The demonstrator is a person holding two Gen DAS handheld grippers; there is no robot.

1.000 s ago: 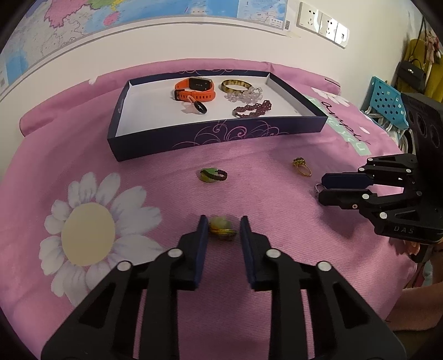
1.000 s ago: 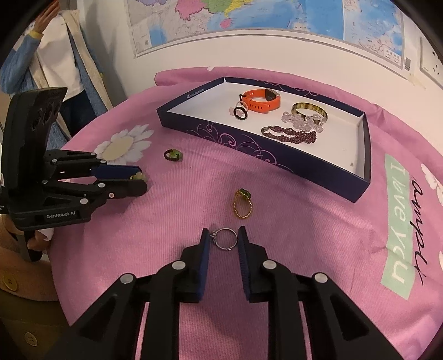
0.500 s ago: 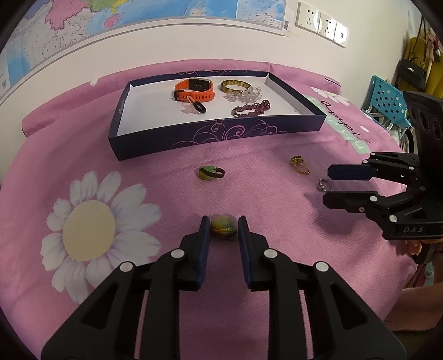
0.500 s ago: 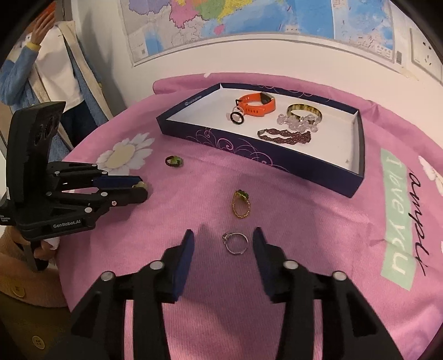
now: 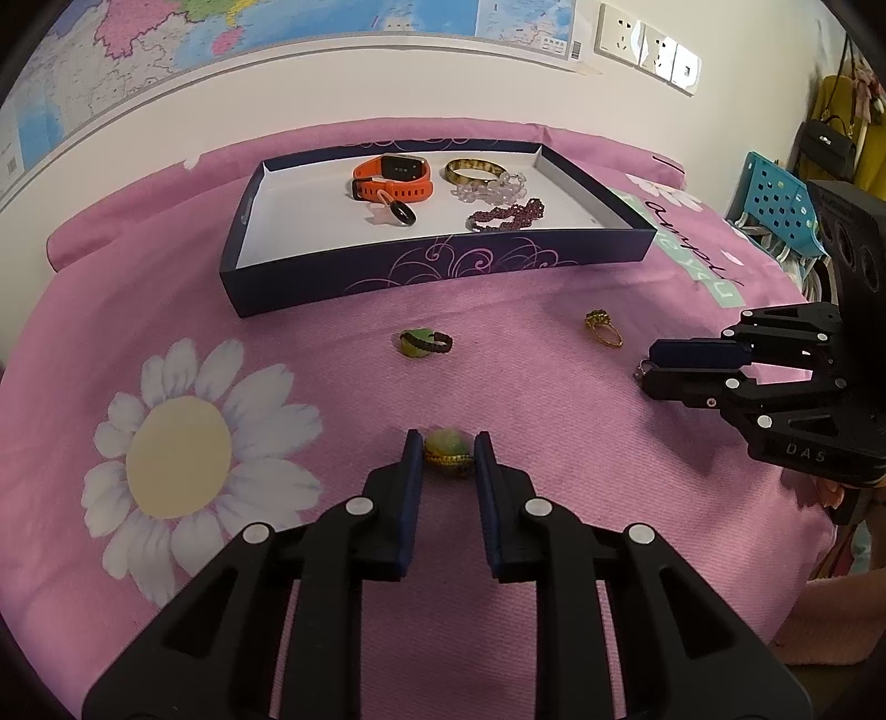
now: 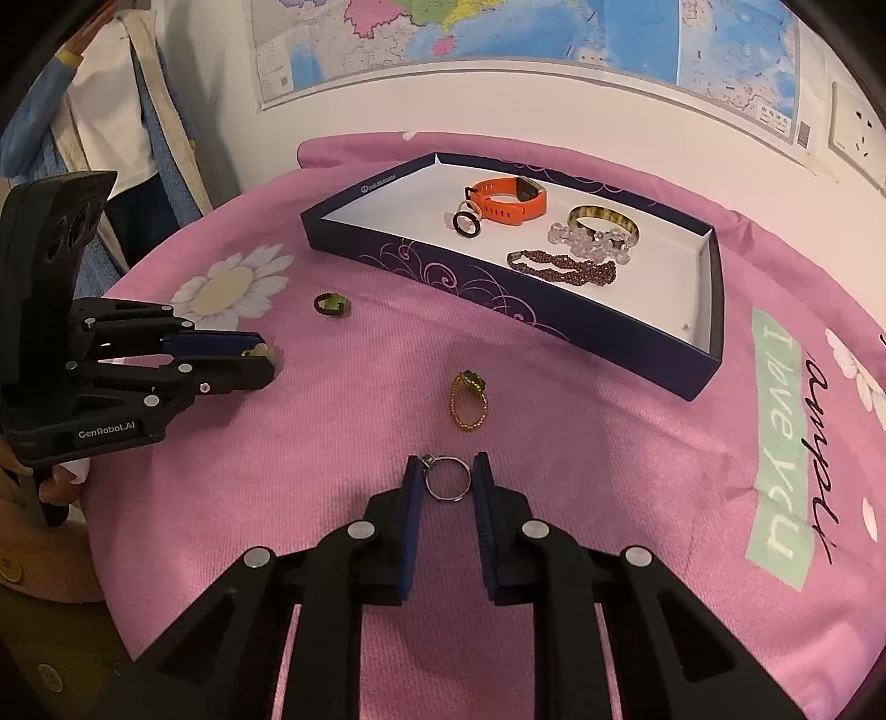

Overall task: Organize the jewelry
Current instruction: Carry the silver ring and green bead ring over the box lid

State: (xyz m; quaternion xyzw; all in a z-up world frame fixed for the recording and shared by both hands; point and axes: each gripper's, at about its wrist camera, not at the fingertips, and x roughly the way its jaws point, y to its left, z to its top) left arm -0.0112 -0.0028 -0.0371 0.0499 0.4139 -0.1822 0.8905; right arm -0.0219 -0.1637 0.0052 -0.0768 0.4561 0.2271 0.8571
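Note:
My left gripper (image 5: 447,454) is low over the pink cloth, its jaws closing onto a green-stone ring (image 5: 448,450) that both pads touch. My right gripper (image 6: 447,476) is closing too, its pads pressing a thin silver ring (image 6: 448,499) that lies on the cloth. Between the two grippers lie a braided black ring with a green stone (image 5: 425,342) and a gold ring (image 6: 469,401). Beyond them, the dark blue jewelry box (image 5: 443,277) holds an orange watch band (image 5: 393,180), a gold bangle (image 5: 470,170), a clear bead bracelet (image 5: 493,188), a purple bead bracelet (image 5: 506,216) and a black ring (image 5: 401,211).
A pink cloth with a daisy print (image 5: 177,457) covers the round table, which drops off near both grippers. A wall with a map (image 6: 498,33) stands behind the box. A blue perforated basket (image 5: 775,205) is past the right edge, and a person's clothing (image 6: 105,99) hangs at the far left.
The right gripper's jaws opened wide around the silver ring half a second ago and have closed onto it again. The left gripper's jaws have narrowed slightly on the green-stone ring.

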